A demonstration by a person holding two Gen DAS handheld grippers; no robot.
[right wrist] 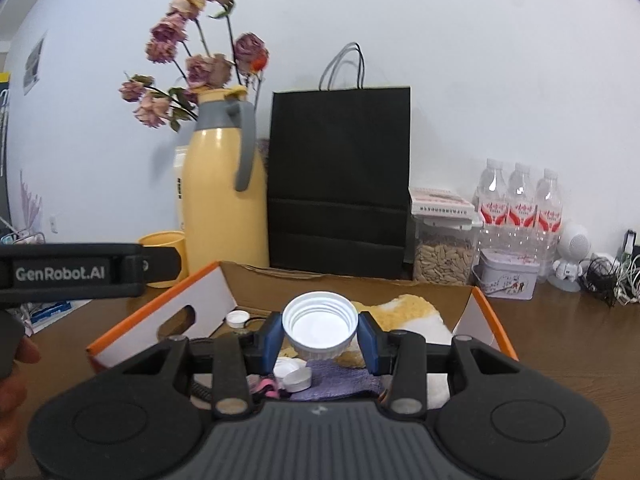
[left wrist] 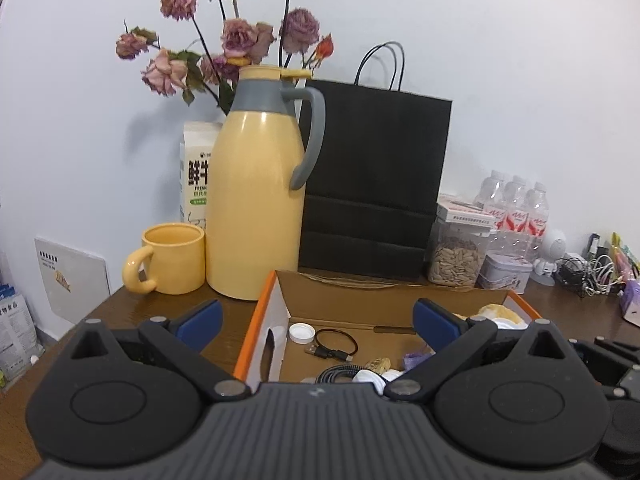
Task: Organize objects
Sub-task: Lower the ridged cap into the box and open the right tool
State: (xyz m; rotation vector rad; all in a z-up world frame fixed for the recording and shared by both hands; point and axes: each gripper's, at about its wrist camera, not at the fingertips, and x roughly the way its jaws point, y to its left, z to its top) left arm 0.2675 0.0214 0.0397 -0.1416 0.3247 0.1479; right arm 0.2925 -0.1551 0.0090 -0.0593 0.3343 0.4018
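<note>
The right gripper (right wrist: 320,338) clamps a large white screw lid (right wrist: 320,320), open side facing the camera, above the cardboard box (right wrist: 486,312); the left gripper (left wrist: 318,320), jaws wide and empty, hovers over the box's left end.

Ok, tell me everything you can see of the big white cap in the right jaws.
The big white cap looks like plastic: round, wide, with threaded rings inside and a ribbed outer skirt. It is tilted, open side toward the camera. The right gripper clamps it by the sides, a blue pad on each. It hangs above the cardboard box, touching nothing else.
</note>
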